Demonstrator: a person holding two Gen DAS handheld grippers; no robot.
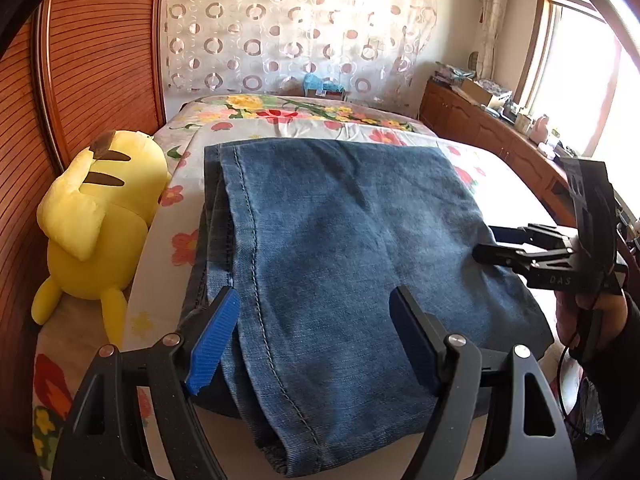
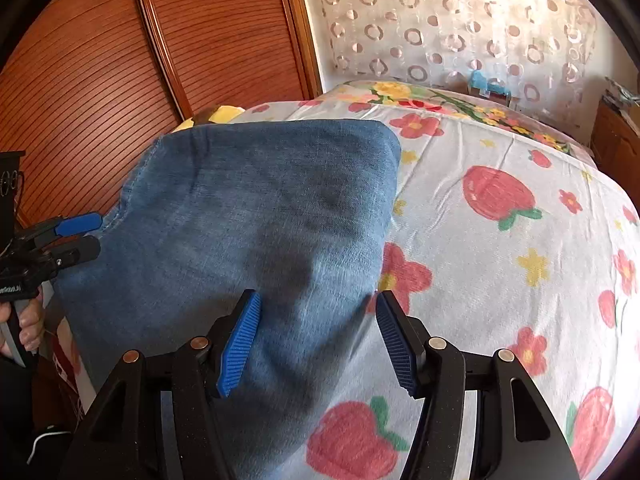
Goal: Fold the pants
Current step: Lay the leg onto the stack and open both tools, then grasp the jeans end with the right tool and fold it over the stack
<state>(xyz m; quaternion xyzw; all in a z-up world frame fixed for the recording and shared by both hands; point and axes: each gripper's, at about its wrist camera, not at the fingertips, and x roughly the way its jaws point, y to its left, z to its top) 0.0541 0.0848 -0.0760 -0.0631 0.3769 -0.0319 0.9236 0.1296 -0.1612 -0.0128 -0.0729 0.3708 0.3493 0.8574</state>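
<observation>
Left wrist: folded jeans (image 1: 340, 248) on bed (image 1: 384, 132), both hand-held grippers agape.

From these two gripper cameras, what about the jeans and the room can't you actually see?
- Folded blue denim pants: near end cut off by the left view's lower edge; layers underneath hidden by the top layer.
- Yellow plush toy: face turned away; in the right view the pants hide nearly all of it.
- Clutter on the wooden sideboard: too small and washed out by window glare.

"DAS" stands on the right tongs (image 1: 486, 246) body.
</observation>
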